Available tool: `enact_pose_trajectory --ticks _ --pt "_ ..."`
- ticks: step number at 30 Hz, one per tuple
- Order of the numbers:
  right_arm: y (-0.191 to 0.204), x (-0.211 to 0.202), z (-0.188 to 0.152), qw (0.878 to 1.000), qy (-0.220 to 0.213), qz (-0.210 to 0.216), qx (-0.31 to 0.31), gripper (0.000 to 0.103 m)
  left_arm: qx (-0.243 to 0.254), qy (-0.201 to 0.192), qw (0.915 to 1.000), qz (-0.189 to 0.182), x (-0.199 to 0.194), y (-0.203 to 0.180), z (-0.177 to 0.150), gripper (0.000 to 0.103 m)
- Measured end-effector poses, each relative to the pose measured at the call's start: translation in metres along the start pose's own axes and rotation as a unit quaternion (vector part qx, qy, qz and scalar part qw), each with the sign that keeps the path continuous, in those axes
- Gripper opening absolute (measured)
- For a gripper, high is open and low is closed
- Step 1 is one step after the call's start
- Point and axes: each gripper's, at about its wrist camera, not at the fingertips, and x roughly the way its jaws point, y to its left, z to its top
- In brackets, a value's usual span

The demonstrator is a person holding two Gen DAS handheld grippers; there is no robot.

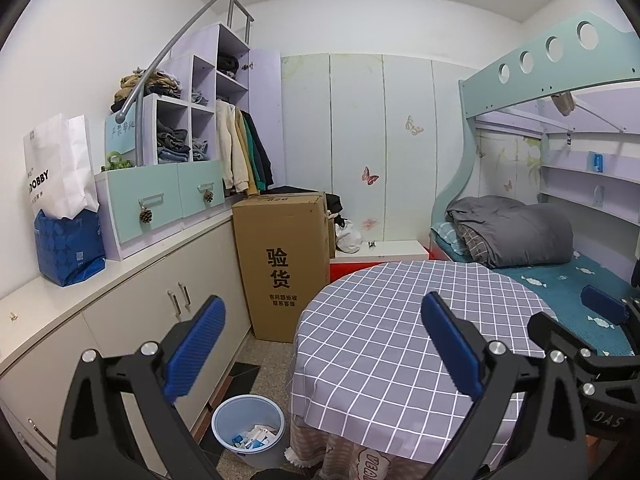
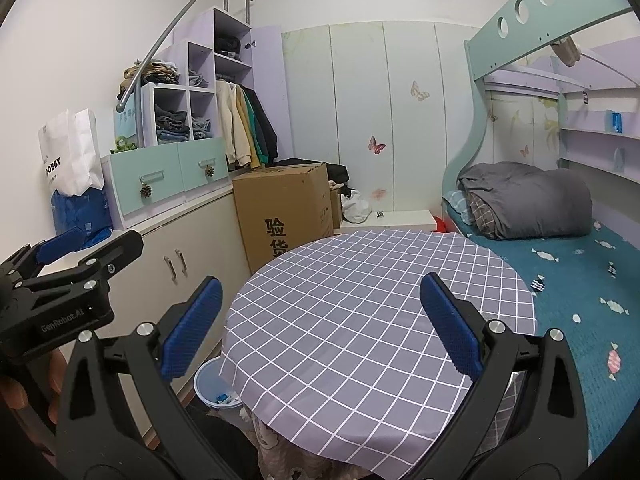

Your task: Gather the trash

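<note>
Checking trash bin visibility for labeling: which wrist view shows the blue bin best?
Left wrist view. The blue bin stands on the floor beside the round table, its whole rim and the scraps inside visible. In the right wrist view the tablecloth edge and the right gripper's left finger cover most of the bin.

Cardboard box (image 1: 284,264) beside checked round table (image 1: 400,320)
</note>
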Motion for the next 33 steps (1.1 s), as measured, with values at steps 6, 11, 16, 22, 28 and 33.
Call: enact_pose_trajectory --ticks 6,11,16,22,28,33 --pt "-0.0005 0.0002 -0.0027 1.000 0.002 0.001 0.004 0.097 0.003 0.002 1.0000 -0.002 -0.0008 -0.0031 0.0006 0.096" --pt "-0.0029 0.0001 -0.0051 1.000 0.005 0.003 0.008 0.097 0.004 0.002 1.0000 -0.004 -0.0010 -0.0037 0.0007 0.096" --pt "-0.0018 0.0014 -0.0051 1.000 0.007 0.004 0.009 0.097 0.008 0.002 1.0000 -0.003 -0.0002 -0.0056 0.0004 0.096" --pt "-0.0009 0.0016 -0.0069 1.000 0.011 0.006 0.013 0.097 0.006 0.004 1.0000 -0.002 0.0005 -0.0049 -0.0015 0.096" --pt "-0.0008 0.0027 -0.0069 1.000 0.013 0.007 0.014 0.097 0.007 0.004 1.0000 -0.003 0.0005 -0.0049 -0.0029 0.096" --pt "-0.0007 0.0034 -0.0061 1.000 0.014 0.008 0.014 0.097 0.007 0.006 1.0000 -0.003 0.0014 -0.0035 -0.0037 0.096"
